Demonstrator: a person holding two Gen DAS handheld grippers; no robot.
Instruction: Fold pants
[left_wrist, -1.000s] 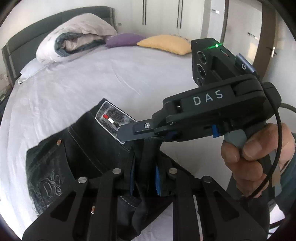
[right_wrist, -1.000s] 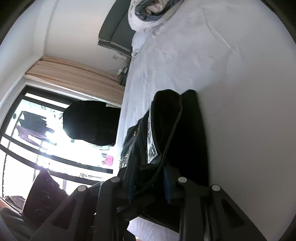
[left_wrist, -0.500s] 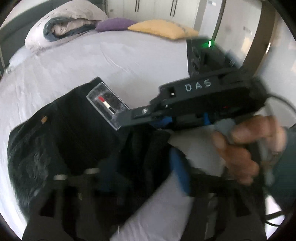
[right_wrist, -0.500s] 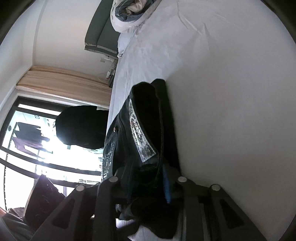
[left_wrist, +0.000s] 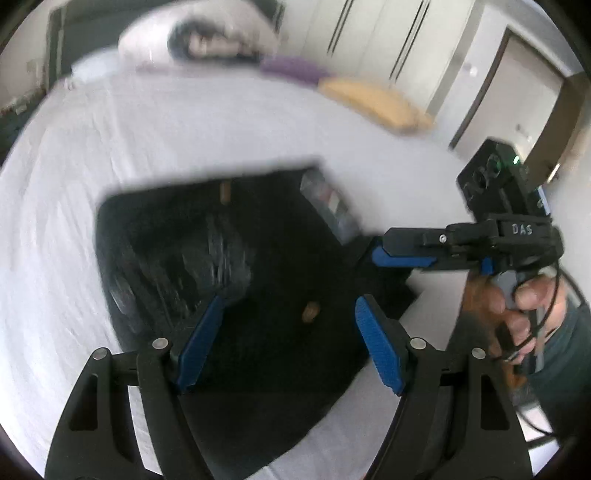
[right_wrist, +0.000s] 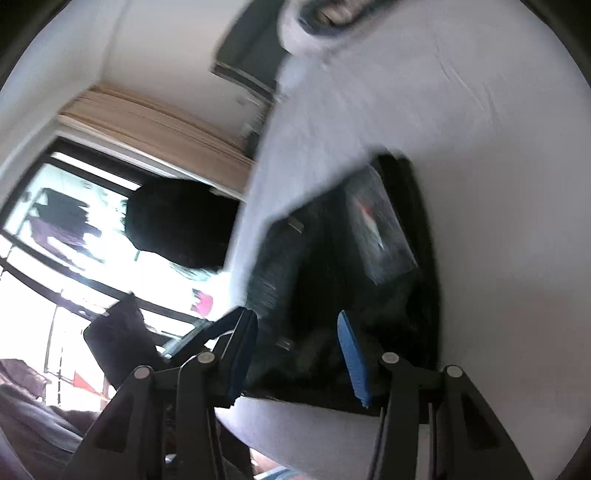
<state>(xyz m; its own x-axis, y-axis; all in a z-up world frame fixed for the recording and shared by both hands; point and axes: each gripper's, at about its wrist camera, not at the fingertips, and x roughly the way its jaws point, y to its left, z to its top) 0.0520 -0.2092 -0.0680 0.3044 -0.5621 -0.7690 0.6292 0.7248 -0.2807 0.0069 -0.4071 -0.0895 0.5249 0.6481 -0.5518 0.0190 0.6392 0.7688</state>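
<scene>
Dark folded pants (left_wrist: 229, 266) lie flat on the white bed (left_wrist: 184, 122), with a shiny waist label (left_wrist: 328, 206) at their far right corner. My left gripper (left_wrist: 291, 310) is open and empty just above the pants. My right gripper (right_wrist: 295, 332) is open and empty over the same pants (right_wrist: 369, 266); in the left wrist view it (left_wrist: 391, 254) hovers at the pants' right edge, held in a hand. Both views are motion-blurred.
A rolled duvet (left_wrist: 207, 40), a purple pillow (left_wrist: 291, 68) and a yellow pillow (left_wrist: 373, 103) lie at the head of the bed. Wardrobe doors and a doorway stand behind. A bright window (right_wrist: 74, 236) and a dark chair are to the left of the bed.
Both grippers have opened and let go of the pants, which now lie flat on the bed. Both grippers have pulled back and up from them.
</scene>
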